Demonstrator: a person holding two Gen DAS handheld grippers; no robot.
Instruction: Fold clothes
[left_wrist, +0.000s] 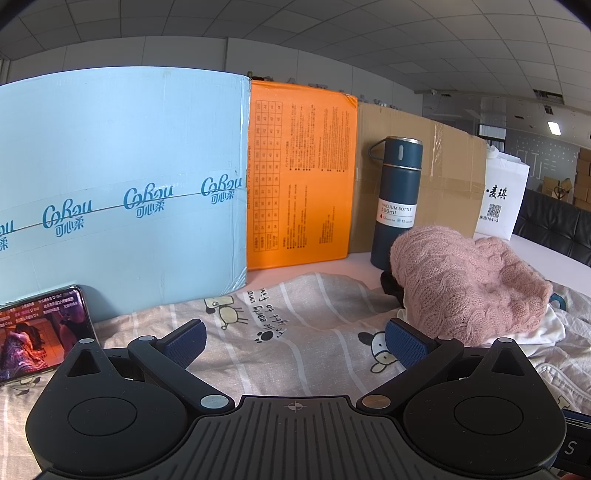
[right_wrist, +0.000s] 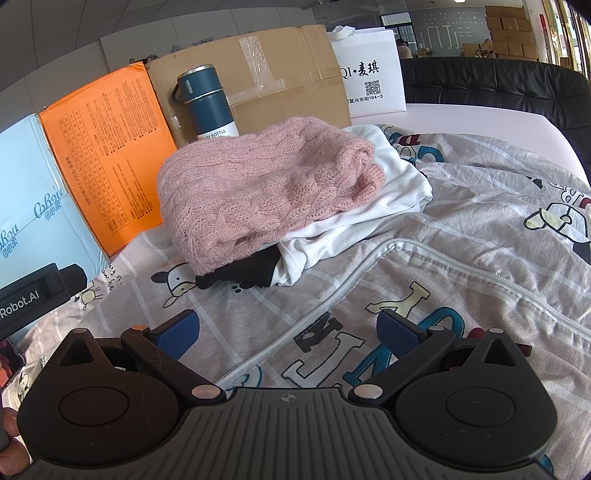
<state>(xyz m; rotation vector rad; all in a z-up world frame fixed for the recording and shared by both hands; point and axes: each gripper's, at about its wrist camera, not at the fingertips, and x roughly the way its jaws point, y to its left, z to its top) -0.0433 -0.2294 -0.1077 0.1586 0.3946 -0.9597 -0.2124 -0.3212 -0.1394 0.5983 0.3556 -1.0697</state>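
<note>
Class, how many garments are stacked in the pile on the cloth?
3 visible: pink sweater on top, white garment beneath, black one peeking out underneath. More may be hidden.

Bright, even daylight fills both views, strongest beyond the right gripper's (right_wrist: 288, 332) far right. Focus is sharp. Fisheye bending curves the blue box (left_wrist: 122, 177), and dark vignette fills the corners.

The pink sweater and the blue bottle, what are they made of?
The pink sweater looks like fuzzy knitted yarn, wool or acrylic: braided cable stitches, soft halo. The blue bottle looks like painted metal, matte, with a bare silver rim; its label says vacuum bottle.
</note>
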